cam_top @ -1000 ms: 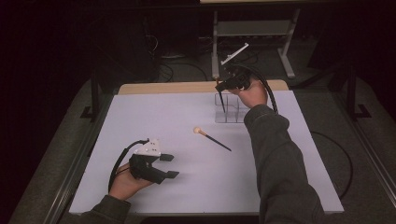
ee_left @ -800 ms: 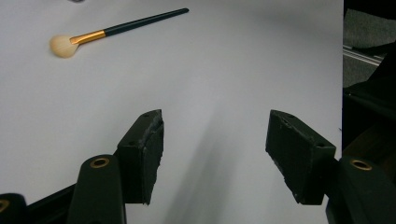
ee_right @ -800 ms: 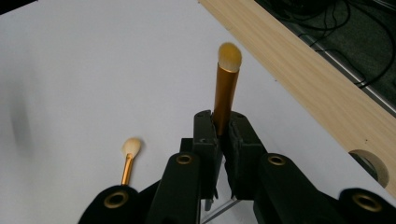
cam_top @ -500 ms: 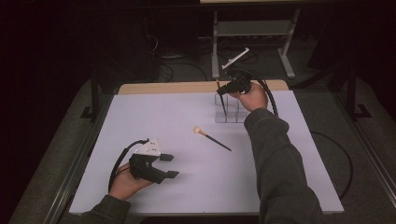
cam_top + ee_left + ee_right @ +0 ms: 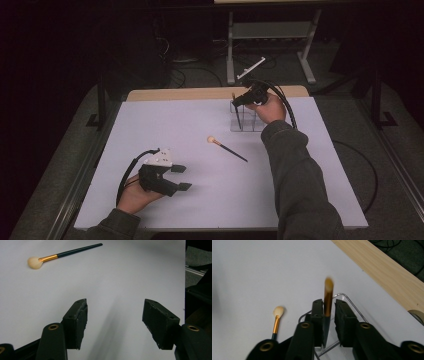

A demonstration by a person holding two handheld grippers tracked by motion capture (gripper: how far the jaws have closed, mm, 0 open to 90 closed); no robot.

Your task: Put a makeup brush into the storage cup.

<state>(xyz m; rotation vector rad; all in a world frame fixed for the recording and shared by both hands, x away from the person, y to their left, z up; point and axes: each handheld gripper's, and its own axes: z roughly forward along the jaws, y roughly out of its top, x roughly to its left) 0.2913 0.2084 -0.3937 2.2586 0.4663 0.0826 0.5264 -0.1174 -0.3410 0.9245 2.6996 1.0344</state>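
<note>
right tongs (image 5: 235, 101) have lowered the gripped brush (image 5: 237, 114) into the holder (image 5: 245, 122); left tongs (image 5: 181, 177) stay released.

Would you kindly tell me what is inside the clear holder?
One dark-handled brush stands in the clear holder, between the right hand-held gripper jaws. The sleeve covers its right end.

On the table (image 5: 310, 200), a clear organizer (image 5: 247, 121) stands toward the far edge, right of centre. The right gripper (image 5: 239, 101) hangs just above it, with a slim brush (image 5: 327, 305) between its jaws, handle end down in the organizer's left compartment. A makeup brush (image 5: 226, 148) lies flat near the table's middle, just on the near side of the organizer, head pointing left. The left gripper (image 5: 181, 177) sits near the table's near left corner, well apart from both brushes.
</note>
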